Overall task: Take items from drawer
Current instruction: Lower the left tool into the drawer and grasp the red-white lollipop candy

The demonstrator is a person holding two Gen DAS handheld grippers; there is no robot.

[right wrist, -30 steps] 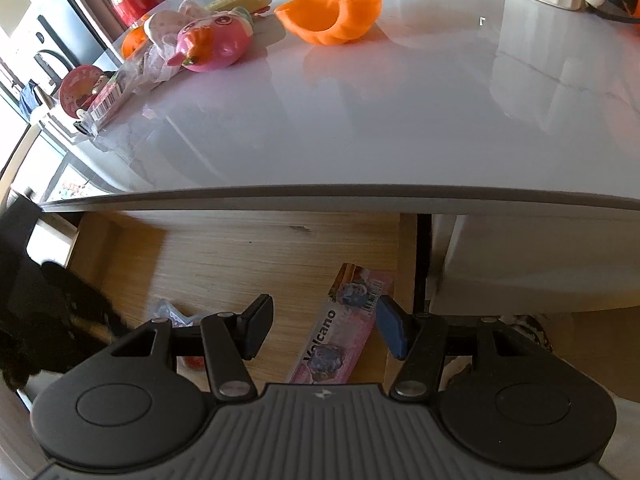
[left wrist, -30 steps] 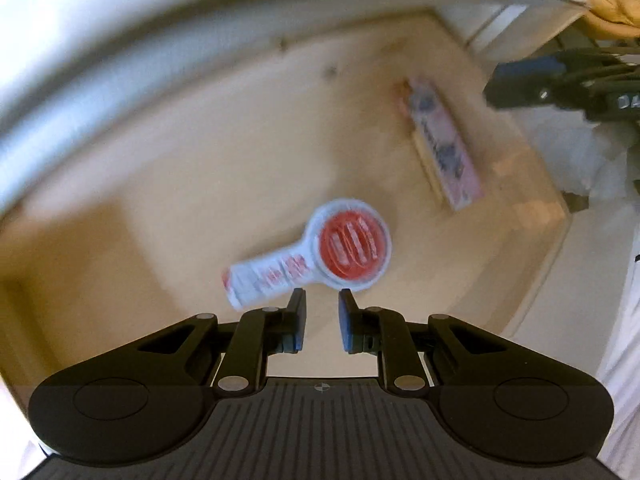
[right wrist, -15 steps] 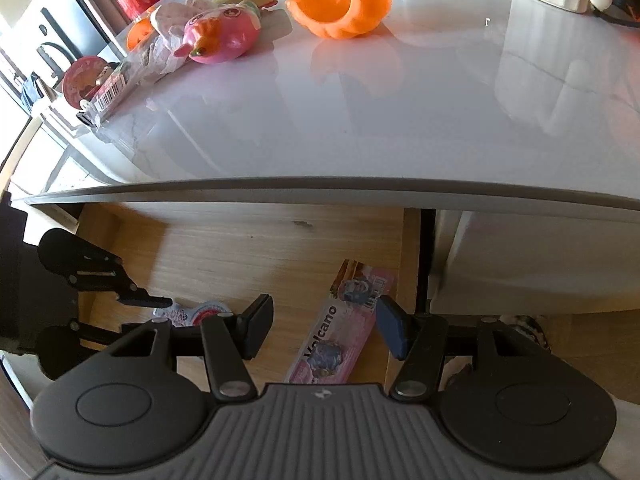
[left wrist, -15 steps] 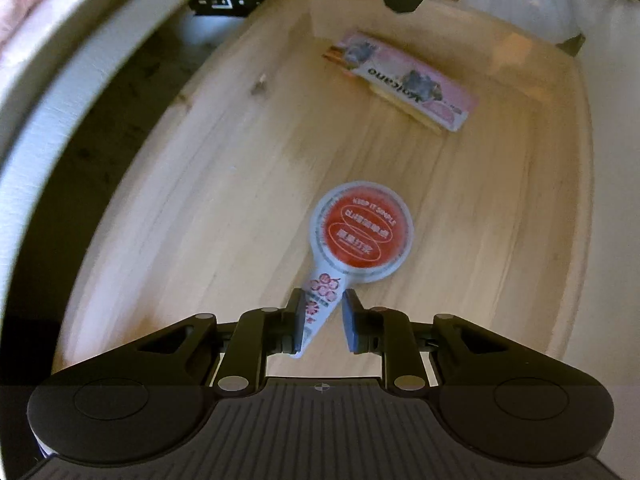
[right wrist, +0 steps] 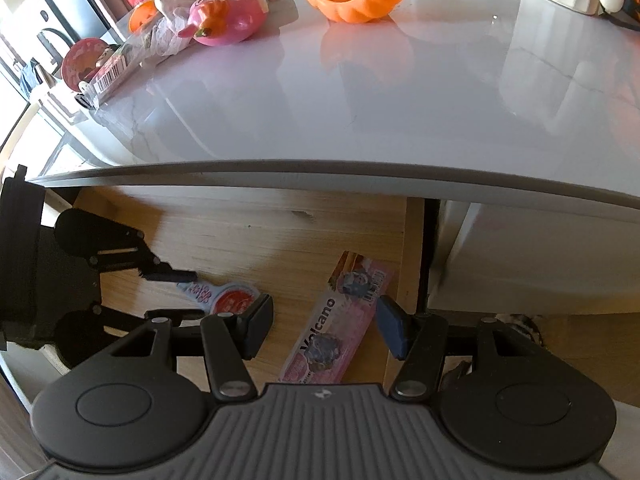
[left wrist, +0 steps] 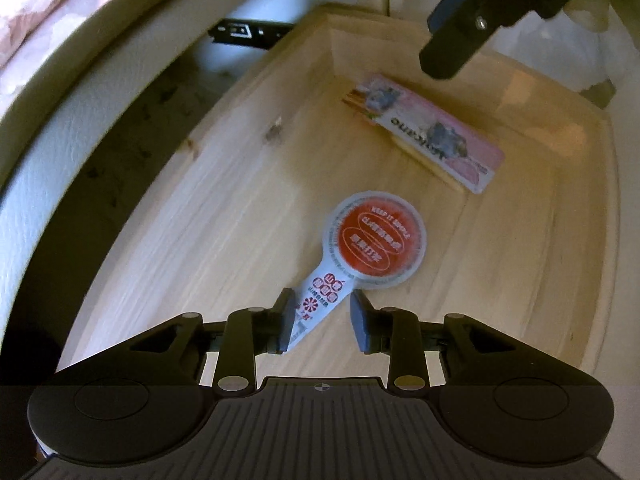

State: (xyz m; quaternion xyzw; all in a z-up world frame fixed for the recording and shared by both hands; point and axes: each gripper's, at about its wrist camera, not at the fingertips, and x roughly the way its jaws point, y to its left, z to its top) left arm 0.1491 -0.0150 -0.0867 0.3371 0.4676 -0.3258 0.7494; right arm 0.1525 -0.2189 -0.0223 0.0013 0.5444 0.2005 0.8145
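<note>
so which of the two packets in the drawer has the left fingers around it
The round red lollipop packet: its narrow tail lies between the just-opening left fingers. The long pink Volcano packet lies apart, near the drawer's far corner.

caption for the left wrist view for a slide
Open left hand-held gripper straddles the red-and-white lollipop-shaped packet's handle in the wooden drawer.
</note>
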